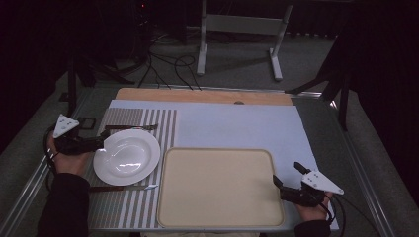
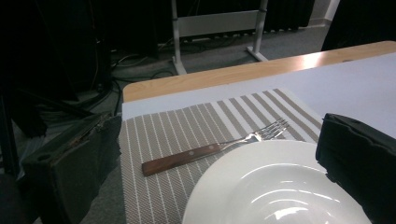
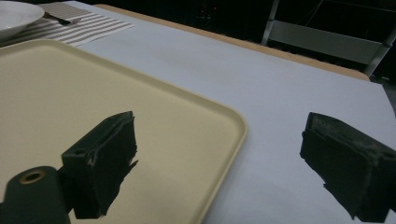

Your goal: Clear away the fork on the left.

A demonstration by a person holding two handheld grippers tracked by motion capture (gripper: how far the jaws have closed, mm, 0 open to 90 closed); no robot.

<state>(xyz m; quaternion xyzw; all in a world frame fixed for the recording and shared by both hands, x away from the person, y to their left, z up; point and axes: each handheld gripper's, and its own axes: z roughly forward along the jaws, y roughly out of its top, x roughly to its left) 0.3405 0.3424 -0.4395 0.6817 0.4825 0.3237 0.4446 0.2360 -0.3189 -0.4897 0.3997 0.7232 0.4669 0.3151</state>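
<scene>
So the round white ceramic plate [image 1: 126, 156] sits on the grey-and-white striped woven placemat [image 1: 133, 121] at the left edge of the table [image 1: 237, 123], and it looks like the thing about to get picked up. The left gripper [image 1: 96, 143] is right at the plate's left rim with its jaws spread wide, one out over the mat and one hanging above the rim in the left gripper view, holding nothing yet. My guess is this plate is stiff, fairly heavy for its size, glossy and slippery, and it'll chip or crack if it gets knocked or dropped, so the only real place to take hold is the raised rim, one jaw over and one jaw under, pinched firmly and kept level. Around it: a wooden-handled steel fork [image 2: 215, 148] lies on the mat just beyond the plate toward the far edge, and a wooden-handled knife [image 1: 123, 187] lies just on the near side, both close enough to get bumped. Just right of the placemat is a big beige rectangular plastic tray [image 1: 220, 187], empty, taking up the near middle of the table. The right gripper [image 1: 286, 180] hovers at the tray's right rim near the near right corner, jaws also wide apart with nothing between them, one jaw over the tray and one over the pale cloth.
</scene>
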